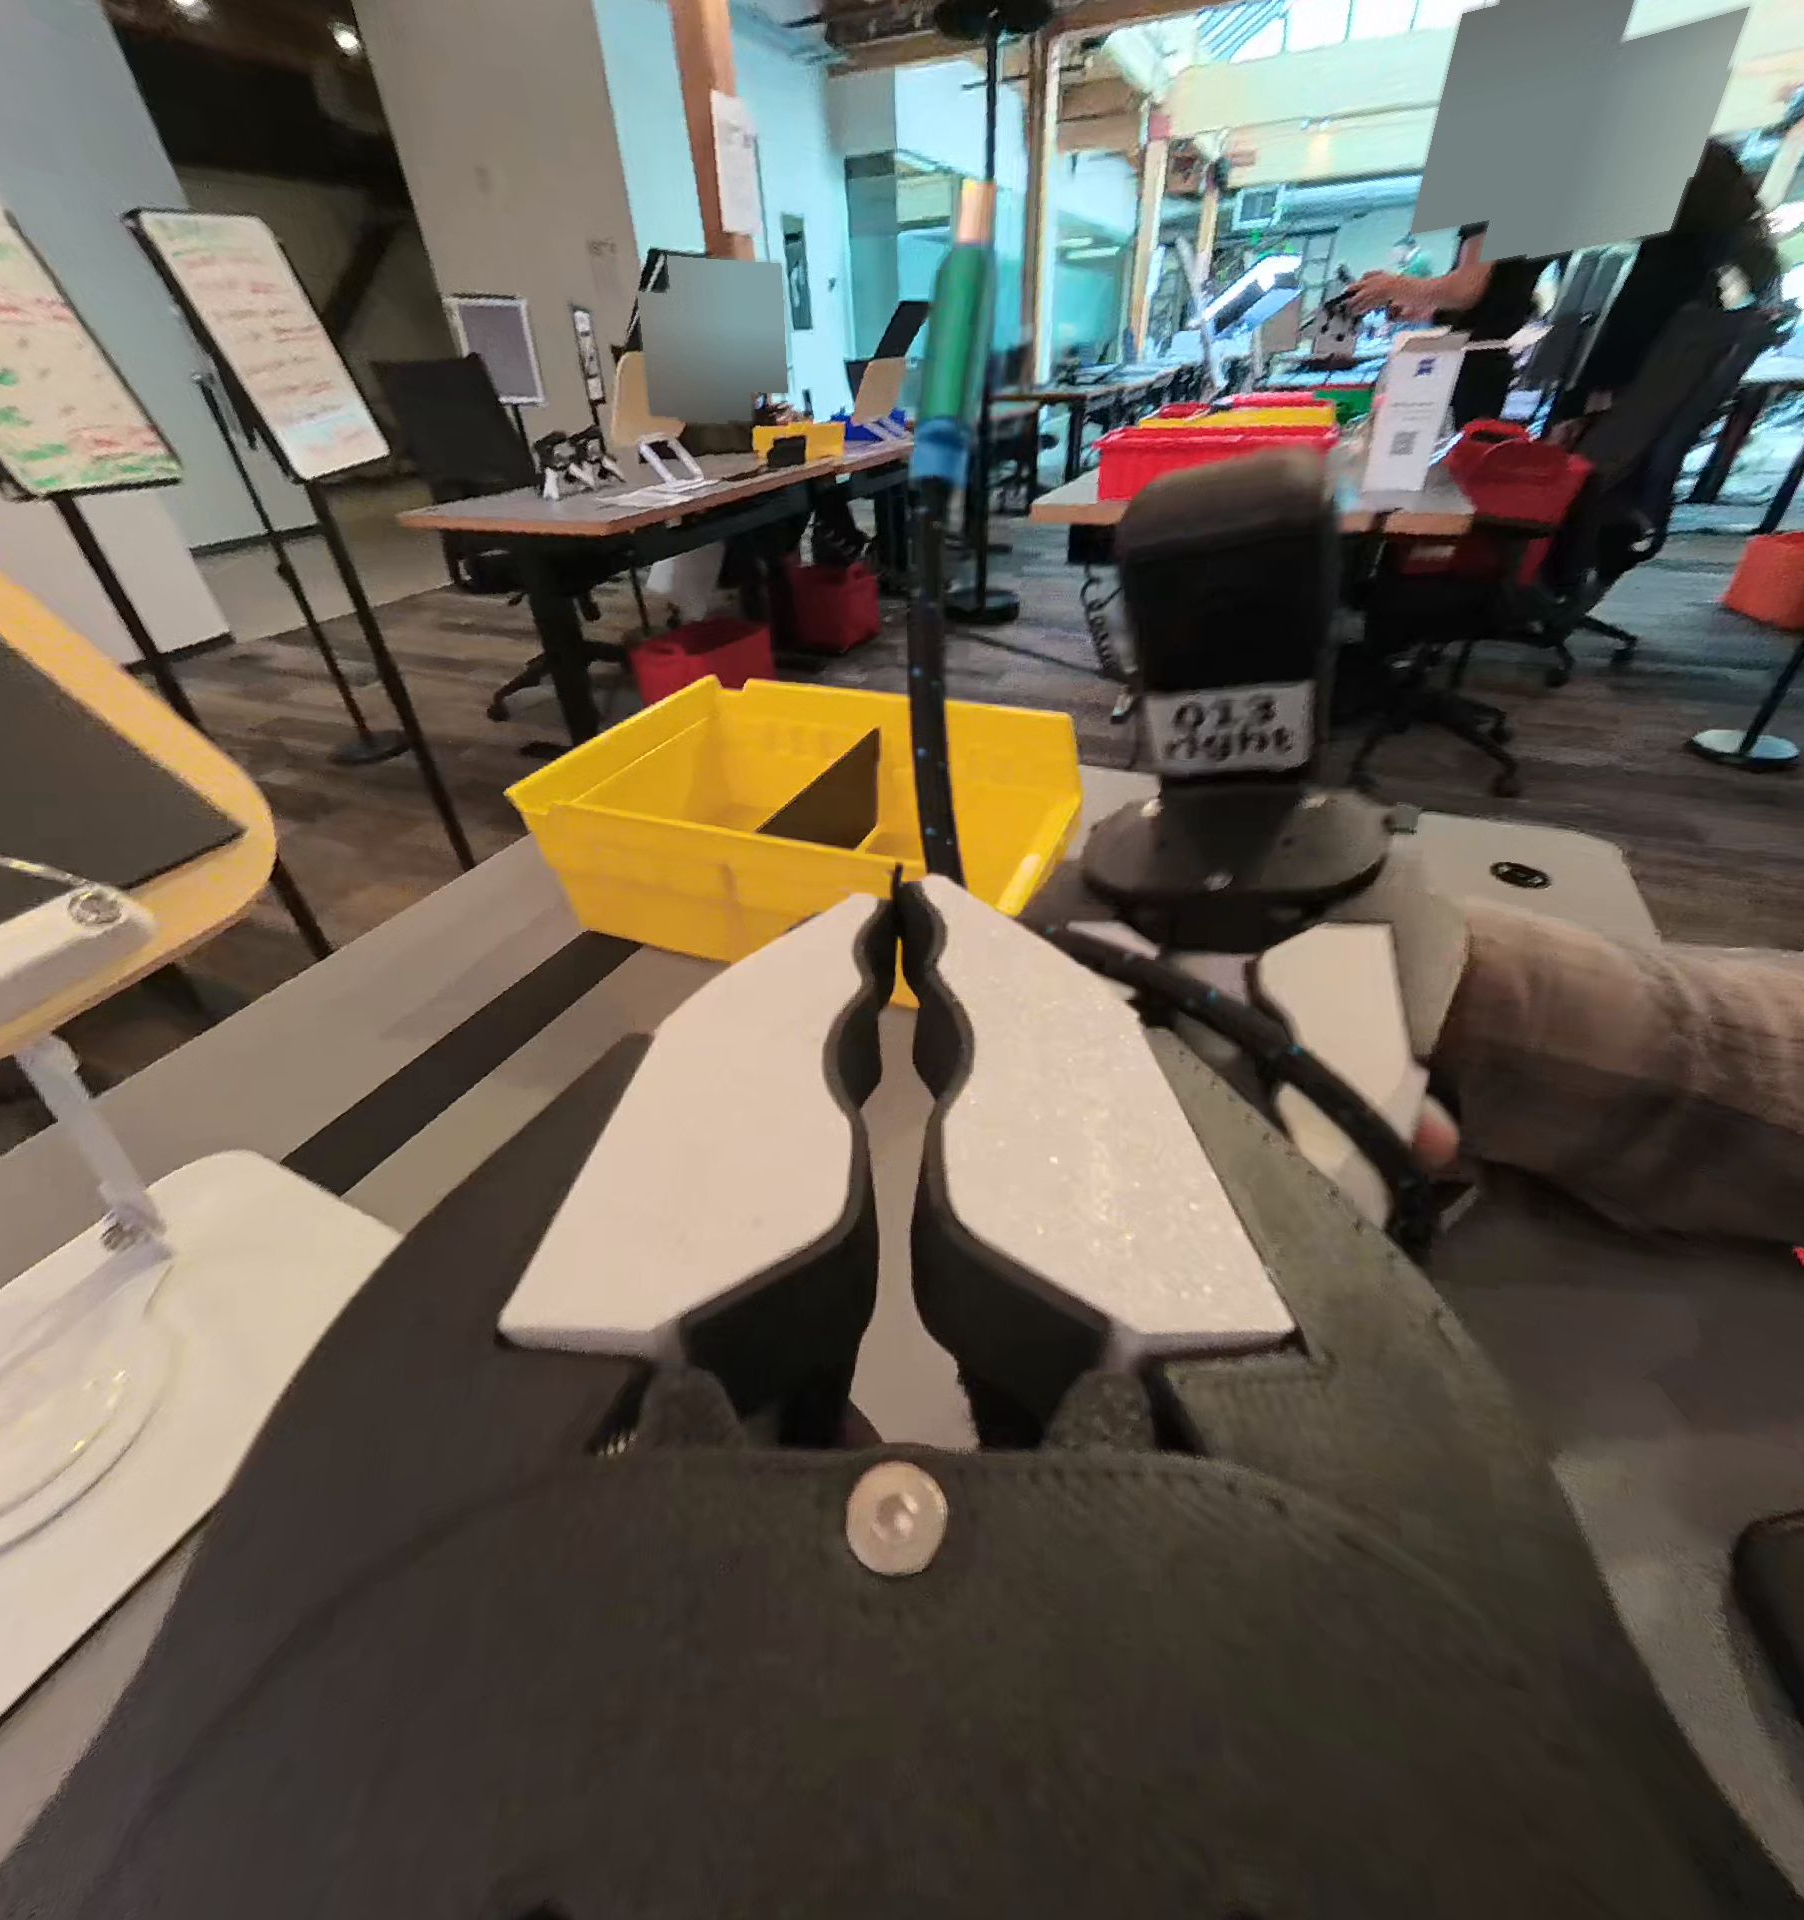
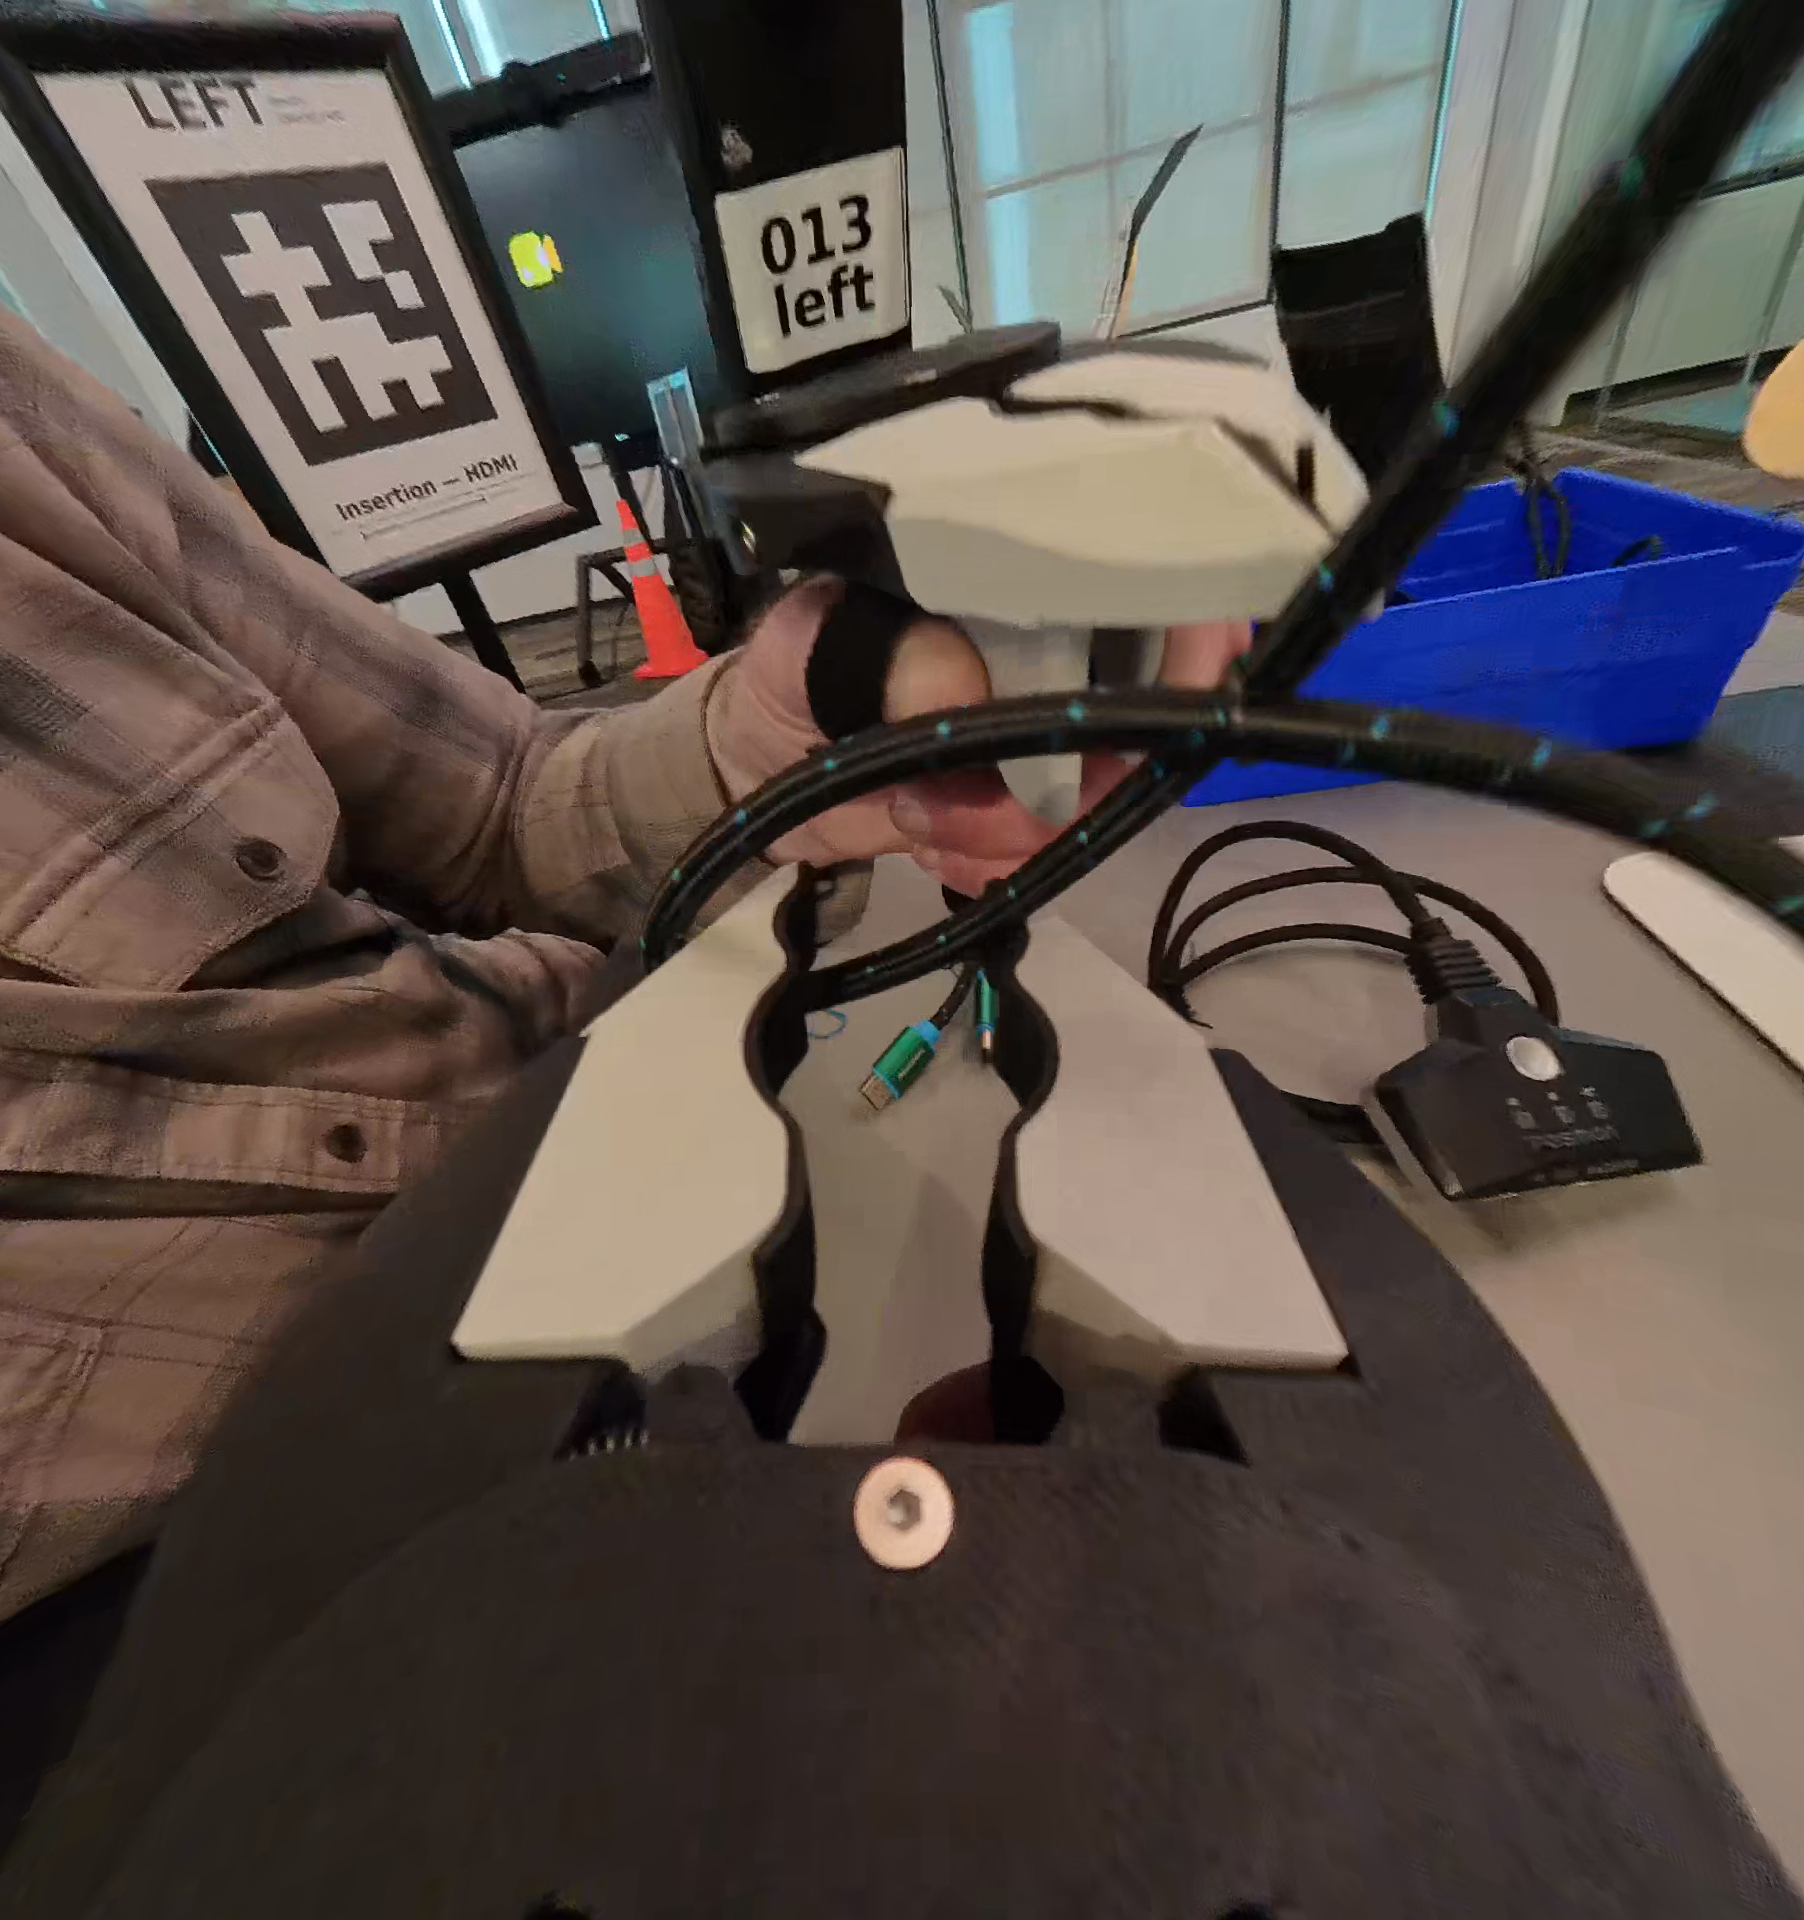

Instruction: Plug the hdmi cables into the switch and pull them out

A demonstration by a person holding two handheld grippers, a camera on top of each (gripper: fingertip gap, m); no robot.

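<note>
My left gripper (image 1: 903,909) is shut; a thin black sliver sticks up at its tips and I cannot tell what it is. A black braided HDMI cable (image 1: 929,727) rises right behind its right fingertip, with its green plug (image 1: 955,312) up in the air. In the right wrist view this cable (image 2: 981,727) loops past the left gripper (image 2: 1313,478) and crosses slantwise between my right gripper's (image 2: 908,925) fingertips, which stand apart and do not press on it. Two more green plugs (image 2: 903,1065) lie on the table below. The black HDMI switch (image 2: 1542,1122) lies to the right with its own cable coiled behind it.
A yellow bin (image 1: 669,862) stands at the table's far edge ahead of the left gripper. A blue bin (image 2: 1552,644) stands behind the switch. A white stand base (image 1: 98,1351) lies at the left. A framed sign (image 2: 306,312) and an orange cone (image 2: 659,603) stand beyond the table. My hands' fingertips stand some 9 centimetres from each other. The black HDMI switch (image 2: 1542,1122) is about equally far from each gripper, around 20 centimetres.
</note>
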